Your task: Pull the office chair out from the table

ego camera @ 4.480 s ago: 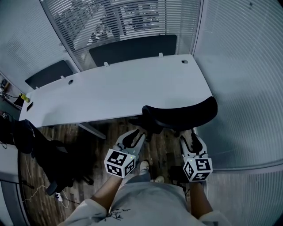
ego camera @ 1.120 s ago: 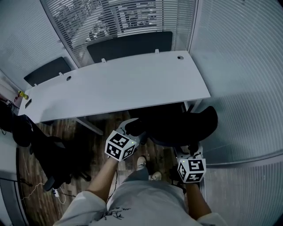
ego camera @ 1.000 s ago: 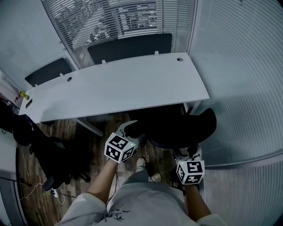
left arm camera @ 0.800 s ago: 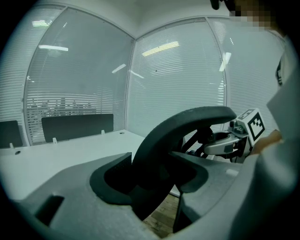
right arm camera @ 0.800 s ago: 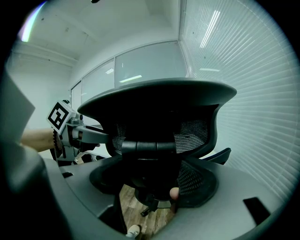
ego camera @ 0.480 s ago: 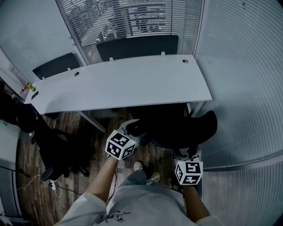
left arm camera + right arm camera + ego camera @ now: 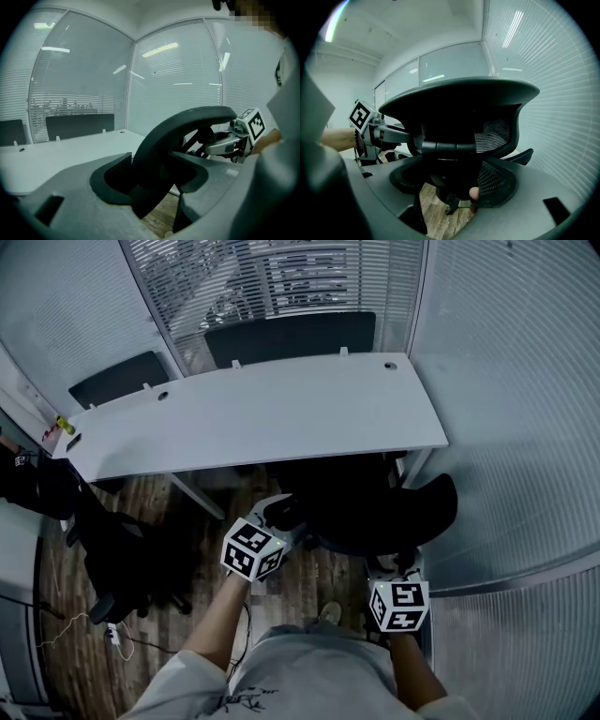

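The left gripper (image 7: pixel 152 171) is squeezing its two jaws on the left edge of the office chair (image 7: pixel 380 512), at its back. The thick dark rim is filling the gap between them. The right gripper (image 7: pixel 454 180) is clamping its jaws on the lower part of the same back, near its right side, where the black mesh is meeting a bar.

The chair is looking all black. Its back is curving like a wide bow, with see-through mesh inside a smooth rim. It is standing at the right end of the white table (image 7: pixel 253 418). Its back is sticking out past the near edge and sitting close to the glass wall (image 7: pixel 506 427) on the right.

In the head view the seat is hiding in the dark under the table edge, and the wheels are not showing there. In the right gripper view only a bit of the chair's foot is peeking out over the wood floor (image 7: pixel 192 521). In the head view the tips of both grippers are getting lost against the black back.

The person is standing behind the chair with both arms reaching forward and down. The left arm (image 7: pixel 216 624) is stretching out further and slanting to the right, so that gripper is sitting by the chair's left side. The right arm (image 7: pixel 412 676) is staying closer to the body, so that gripper is hanging lower, just under the right part of the back.
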A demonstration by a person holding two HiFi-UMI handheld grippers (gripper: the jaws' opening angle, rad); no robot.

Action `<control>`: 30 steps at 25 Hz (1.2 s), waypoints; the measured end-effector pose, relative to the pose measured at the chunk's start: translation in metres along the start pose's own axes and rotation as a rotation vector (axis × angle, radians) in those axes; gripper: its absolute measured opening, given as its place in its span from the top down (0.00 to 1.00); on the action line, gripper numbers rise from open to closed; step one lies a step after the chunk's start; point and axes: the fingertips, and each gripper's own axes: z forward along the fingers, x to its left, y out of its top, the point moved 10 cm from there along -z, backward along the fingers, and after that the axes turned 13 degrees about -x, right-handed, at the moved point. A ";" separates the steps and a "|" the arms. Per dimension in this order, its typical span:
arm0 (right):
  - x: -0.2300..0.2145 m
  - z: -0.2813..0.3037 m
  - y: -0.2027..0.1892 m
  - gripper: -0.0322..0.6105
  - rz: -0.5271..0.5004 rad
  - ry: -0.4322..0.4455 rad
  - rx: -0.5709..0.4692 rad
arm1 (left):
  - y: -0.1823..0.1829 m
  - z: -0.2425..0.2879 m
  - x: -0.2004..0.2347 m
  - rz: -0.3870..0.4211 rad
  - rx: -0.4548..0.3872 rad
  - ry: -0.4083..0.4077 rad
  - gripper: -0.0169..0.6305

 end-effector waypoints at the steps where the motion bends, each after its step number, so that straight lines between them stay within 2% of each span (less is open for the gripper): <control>1: 0.003 -0.003 -0.001 0.52 0.001 -0.005 -0.001 | -0.001 -0.003 -0.001 0.000 -0.002 -0.002 0.59; 9: 0.022 -0.019 0.001 0.52 0.008 -0.033 0.002 | 0.000 -0.022 -0.005 -0.009 0.006 -0.027 0.59; 30: 0.063 -0.093 -0.013 0.52 0.020 -0.080 -0.015 | -0.014 -0.080 -0.049 -0.021 0.036 -0.089 0.59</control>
